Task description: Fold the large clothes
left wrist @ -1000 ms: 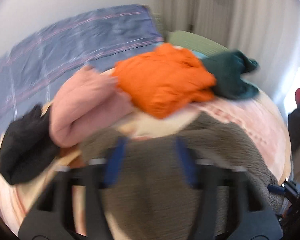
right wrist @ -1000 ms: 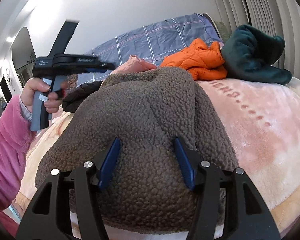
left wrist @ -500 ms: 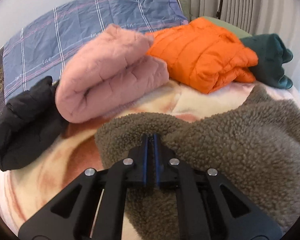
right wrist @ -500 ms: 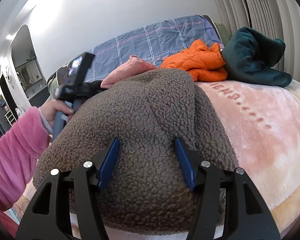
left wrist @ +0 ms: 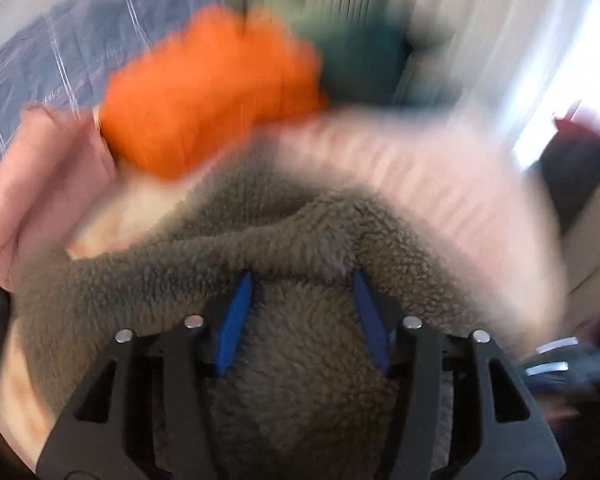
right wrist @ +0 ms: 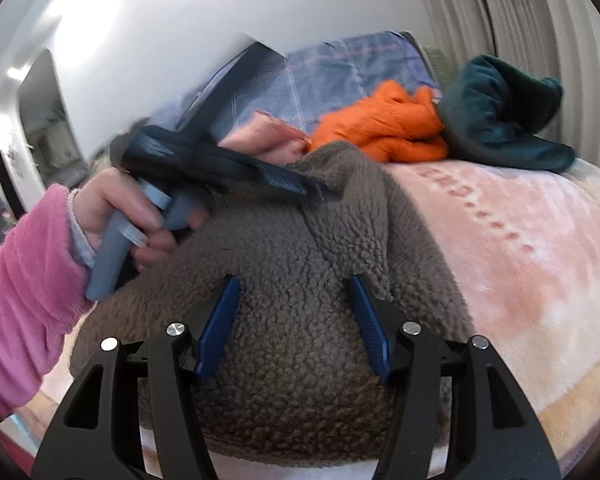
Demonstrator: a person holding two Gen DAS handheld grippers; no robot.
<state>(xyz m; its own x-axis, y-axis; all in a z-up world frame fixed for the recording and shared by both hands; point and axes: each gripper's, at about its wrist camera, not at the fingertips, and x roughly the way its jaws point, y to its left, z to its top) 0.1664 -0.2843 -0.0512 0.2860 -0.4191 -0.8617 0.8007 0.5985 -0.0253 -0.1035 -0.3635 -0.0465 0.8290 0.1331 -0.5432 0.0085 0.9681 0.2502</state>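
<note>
The fleece (right wrist: 300, 280), a thick brown pile garment, is lying bunched in a mound on the bed (right wrist: 520, 248), toward its near edge, on a pink blanket. Further back, toward the head of the bed, an orange jacket (right wrist: 384, 128), a teal garment (right wrist: 500, 116) and a pink garment (right wrist: 268, 140) are sitting in a row, apart from the fleece.

The right gripper (right wrist: 296, 320) is hovering over the near part of the fleece with its fingers (right wrist: 216, 328) spread wide, gripping nothing. The left gripper (left wrist: 304, 316) is also showing its fingers apart, with fleece bulging between them and a ridge of pile lying across their tips; that view is badly blurred, so whether any cloth is caught is unclear. In the right view the left hand (right wrist: 132, 216) is holding its tool with the tip at the far upper edge of the mound.

The step in hand looks like finding an edge to spread or fold over. To do it well, each gripper should be taking a true hem or seam, not a fistful of pile: thick fleece is springing back and sliding out of a shallow pinch. Bite deep, close fully, then lift both sides level so the bulk is hanging flat. Keep the pull toward the near edge, away from the folded row behind.
</note>
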